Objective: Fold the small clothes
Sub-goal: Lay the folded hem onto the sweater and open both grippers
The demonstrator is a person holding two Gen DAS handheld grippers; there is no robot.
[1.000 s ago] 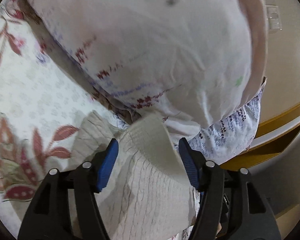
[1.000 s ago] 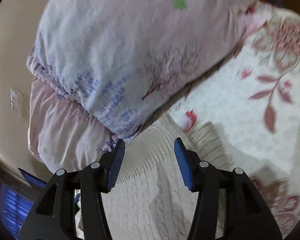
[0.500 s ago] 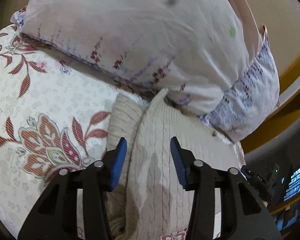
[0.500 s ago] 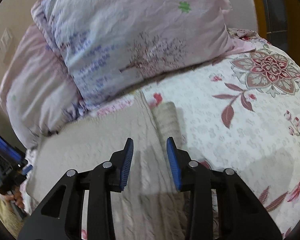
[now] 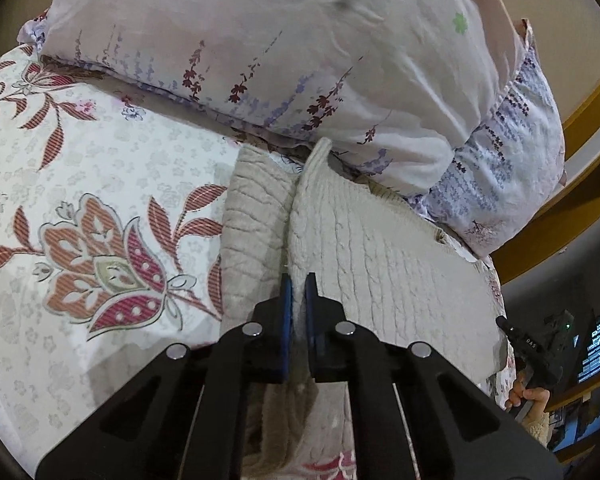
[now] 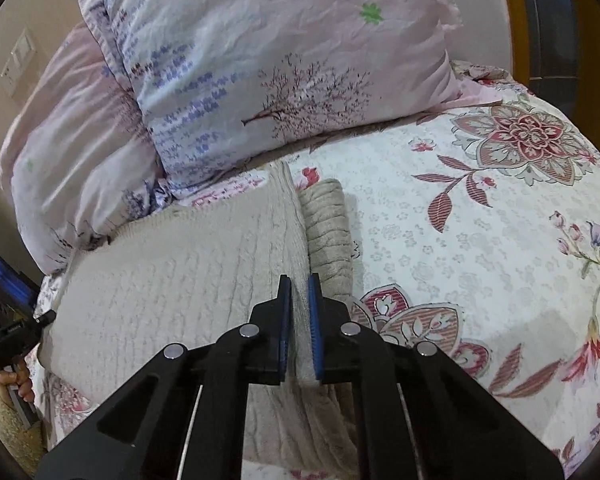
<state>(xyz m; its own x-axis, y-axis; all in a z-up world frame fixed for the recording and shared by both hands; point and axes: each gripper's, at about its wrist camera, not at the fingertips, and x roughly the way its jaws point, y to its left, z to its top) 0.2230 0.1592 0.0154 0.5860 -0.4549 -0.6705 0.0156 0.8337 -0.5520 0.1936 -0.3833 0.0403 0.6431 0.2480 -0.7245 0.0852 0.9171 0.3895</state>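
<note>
A cream cable-knit sweater (image 5: 380,248) lies flat on the floral bedspread (image 5: 80,184), its far edge against the pillows. My left gripper (image 5: 299,284) is shut on a raised fold at the sweater's left side, beside a folded sleeve (image 5: 252,216). In the right wrist view the sweater (image 6: 172,280) spreads to the left, and my right gripper (image 6: 299,286) is shut on a fold at its right side, next to a rolled sleeve (image 6: 328,220).
Two large floral pillows (image 5: 300,52) (image 6: 260,64) are stacked at the head of the bed, touching the sweater's far edge. A wooden bed frame (image 5: 580,92) runs behind. The floral bedspread (image 6: 480,220) stretches out beside the sweater.
Both grippers pulled back from the pillows and lowered onto the sweater. Both went from open to shut, each pinching a fold along a side of the sweater.
</note>
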